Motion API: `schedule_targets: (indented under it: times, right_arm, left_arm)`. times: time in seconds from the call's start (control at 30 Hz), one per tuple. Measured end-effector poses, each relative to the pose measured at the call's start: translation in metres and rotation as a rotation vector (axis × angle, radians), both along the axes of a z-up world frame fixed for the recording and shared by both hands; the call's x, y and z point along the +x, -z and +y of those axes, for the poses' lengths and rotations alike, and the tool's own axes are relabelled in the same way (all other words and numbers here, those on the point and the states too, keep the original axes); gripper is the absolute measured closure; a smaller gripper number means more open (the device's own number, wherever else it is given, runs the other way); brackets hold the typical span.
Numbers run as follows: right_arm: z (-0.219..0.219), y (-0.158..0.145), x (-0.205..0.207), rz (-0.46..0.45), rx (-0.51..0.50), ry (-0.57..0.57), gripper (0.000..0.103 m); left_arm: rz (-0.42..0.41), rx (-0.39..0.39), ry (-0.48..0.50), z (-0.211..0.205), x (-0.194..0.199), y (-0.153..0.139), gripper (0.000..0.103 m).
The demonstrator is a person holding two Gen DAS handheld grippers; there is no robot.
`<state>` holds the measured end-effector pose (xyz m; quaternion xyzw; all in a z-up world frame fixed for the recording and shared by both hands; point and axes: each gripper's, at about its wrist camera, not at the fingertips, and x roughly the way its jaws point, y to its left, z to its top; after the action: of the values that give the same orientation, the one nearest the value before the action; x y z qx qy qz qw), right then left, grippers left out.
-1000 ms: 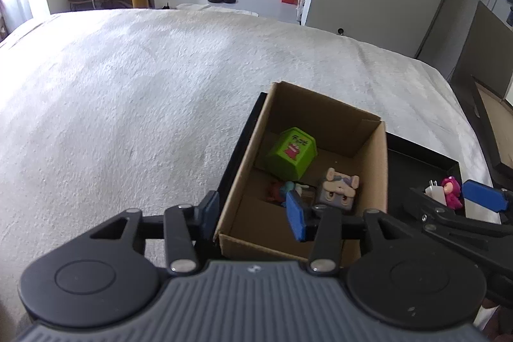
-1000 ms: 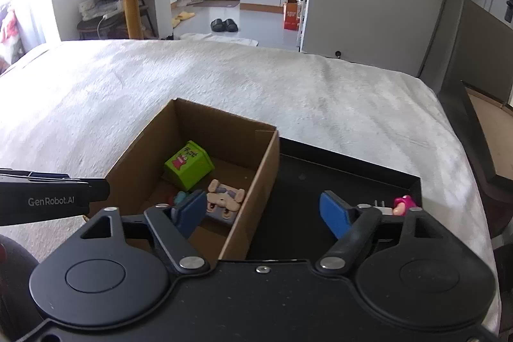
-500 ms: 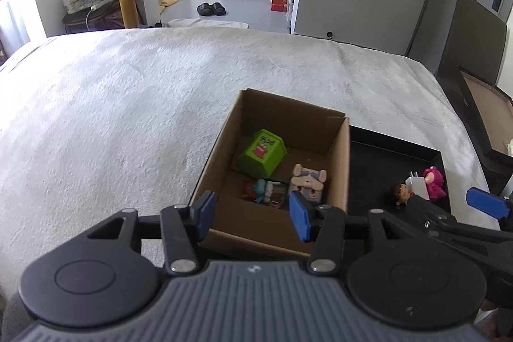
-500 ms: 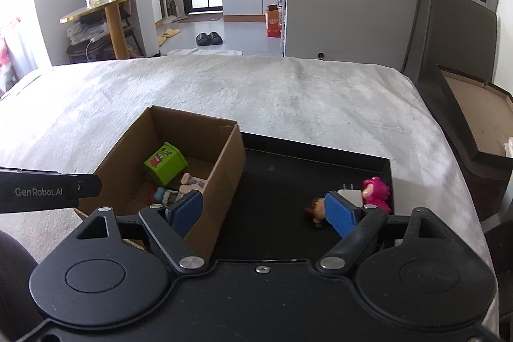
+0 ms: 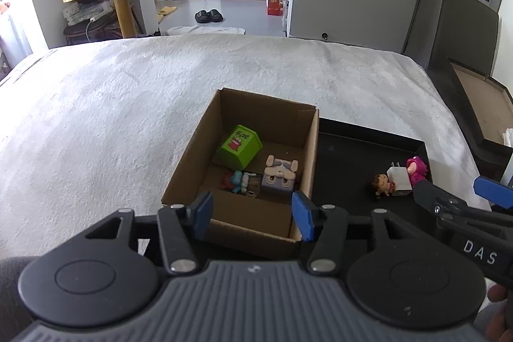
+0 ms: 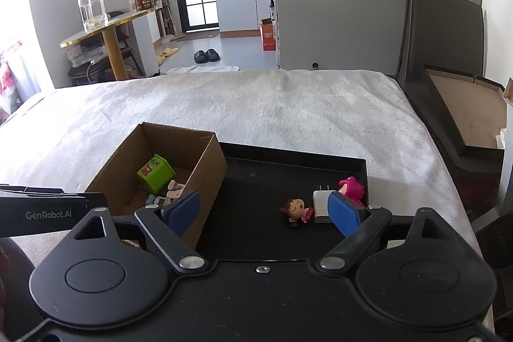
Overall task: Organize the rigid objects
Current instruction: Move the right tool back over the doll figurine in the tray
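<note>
Right tool (image 6: 264, 210) opening, empty, brown-haired figurine (image 6: 296, 209) just beyond, on black tray (image 6: 256, 178)

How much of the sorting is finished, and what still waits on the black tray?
Done: the green cube, a grey block toy and a small figure lie in the cardboard box. In hand: nothing; left gripper and right gripper are opening, empty. Left: doll, white charger and pink toy on the black tray.

"GenRobot.AI" on the left claw's black body (image 6: 48, 213), "DAS" on the right claw's arm (image 5: 477, 249)
</note>
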<state>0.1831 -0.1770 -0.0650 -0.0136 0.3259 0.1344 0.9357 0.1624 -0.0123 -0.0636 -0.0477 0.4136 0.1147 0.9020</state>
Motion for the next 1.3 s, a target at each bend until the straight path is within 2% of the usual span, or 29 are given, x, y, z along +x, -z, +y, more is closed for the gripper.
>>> schedule_targets:
  times: [0.13,0.5,0.63,0.77,1.3]
  right_arm:
    - [-0.01,0.0,-0.004,-0.006,0.018,0.001,0.015]
    - [-0.031,0.004,-0.013,-0.014,0.044,0.002,0.012]
    - [-0.038,0.006,-0.013,-0.011,0.059,0.005,0.011]
    - [-0.044,0.011,-0.012,-0.008,0.074,0.013,0.011]
    - [-0.071,0.044,0.023,0.01,0.135,0.097,0.011]
  left_arm:
    - [-0.009,0.015,-0.004,-0.009,-0.003,-0.004,0.044]
    - [-0.019,0.048,0.002,-0.029,-0.01,-0.008,0.043]
    - [-0.019,0.065,0.001,-0.034,-0.01,-0.007,0.032]
    - [-0.019,0.09,0.011,-0.039,-0.009,-0.006,0.029]
    - [-0.002,0.115,0.056,-0.055,0.02,0.005,0.027]
